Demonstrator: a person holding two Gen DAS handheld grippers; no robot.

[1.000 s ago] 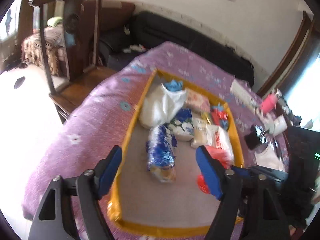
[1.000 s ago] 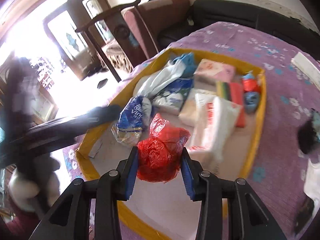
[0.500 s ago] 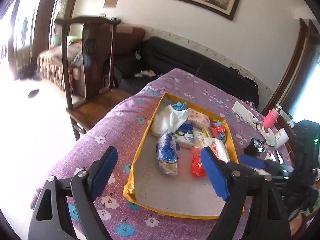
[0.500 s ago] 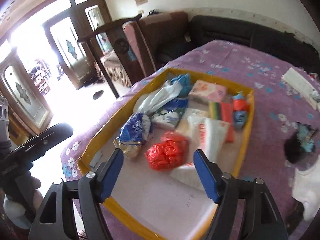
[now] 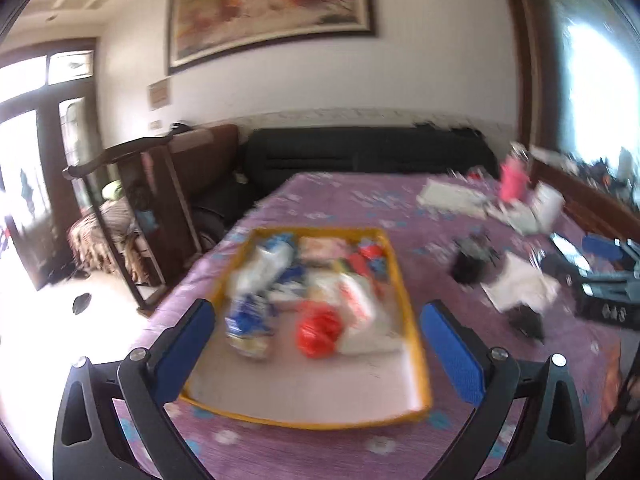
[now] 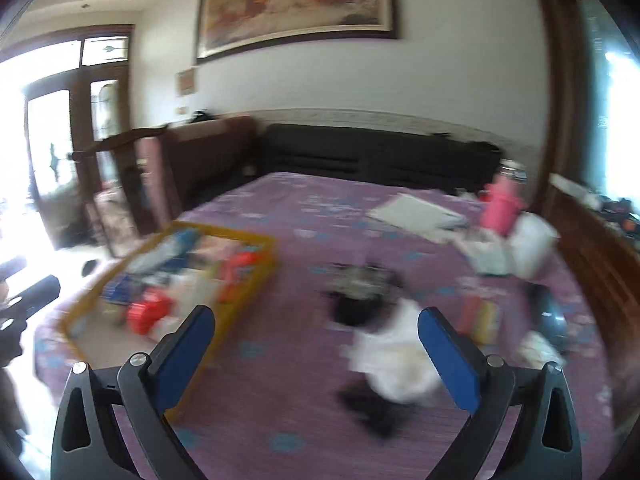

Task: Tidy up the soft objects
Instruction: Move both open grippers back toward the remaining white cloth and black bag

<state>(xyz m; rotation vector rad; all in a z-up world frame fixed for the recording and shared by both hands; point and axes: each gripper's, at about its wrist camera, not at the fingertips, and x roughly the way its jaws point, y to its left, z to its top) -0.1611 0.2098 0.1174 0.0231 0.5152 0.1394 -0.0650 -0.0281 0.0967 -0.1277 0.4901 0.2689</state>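
1. Your left gripper [image 5: 318, 344] has its jaws opening, blue pads spread wide, nothing between them. It hangs above the near end of the yellow-rimmed tray [image 5: 404, 292].
2. Your right gripper [image 6: 316, 350] also has its jaws opening, pads wide apart and clear of any object. It points over the purple floral cloth [image 6: 320, 216], to the right of the tray [image 6: 248, 296].
3. Tray contents, left view: a red plastic bag [image 5: 318, 330] lies near the middle, touching a white bag with red print [image 5: 352, 300] on its right.
4. A blue-and-white packet [image 5: 248, 320] sits to the left of the red bag, apart from it. More soft packs crowd the far end; blur hides which is which.
5. The near third of the tray floor is bare.
6. Outside the tray, right view: a white cloth or bag [image 6: 394, 360] lies on the purple cloth just ahead of your right gripper, with a dark item [image 6: 370, 404] at its near edge.
7. Another dark item [image 6: 352, 304] lies just beyond the white one.
8. Farther right stand a pink bottle [image 6: 498, 210] and a flat white pack [image 6: 416, 214].
9. Both views are motion-blurred; fine detail cannot be read.
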